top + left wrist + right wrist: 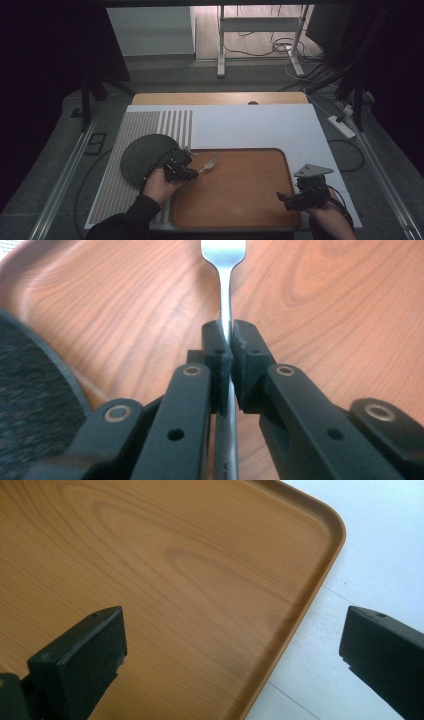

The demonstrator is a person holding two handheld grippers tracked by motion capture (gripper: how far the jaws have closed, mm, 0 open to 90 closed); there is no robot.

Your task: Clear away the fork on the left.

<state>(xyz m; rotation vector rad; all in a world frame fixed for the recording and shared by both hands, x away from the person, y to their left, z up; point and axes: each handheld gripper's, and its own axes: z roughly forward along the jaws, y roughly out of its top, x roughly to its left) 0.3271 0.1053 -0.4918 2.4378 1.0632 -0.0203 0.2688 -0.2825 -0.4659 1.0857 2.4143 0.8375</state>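
Note:
A silver fork (208,165) (223,270) sticks out over the left part of the wooden tray (240,200) (325,300), tines pointing right and away. My left gripper (192,172) (226,335) is shut on the fork's handle, which runs down between the two black pads. At the tray's right front corner my right gripper (282,197) (232,640) stands open, its jaws wide apart with nothing between them, over the tray rim (305,605).
A dark grey round mat (142,157) (30,405) lies left of the tray, partly under my left hand. Both rest on a white table cover (250,125) (380,545) with a striped band at its left. A table frame and cables stand beyond.

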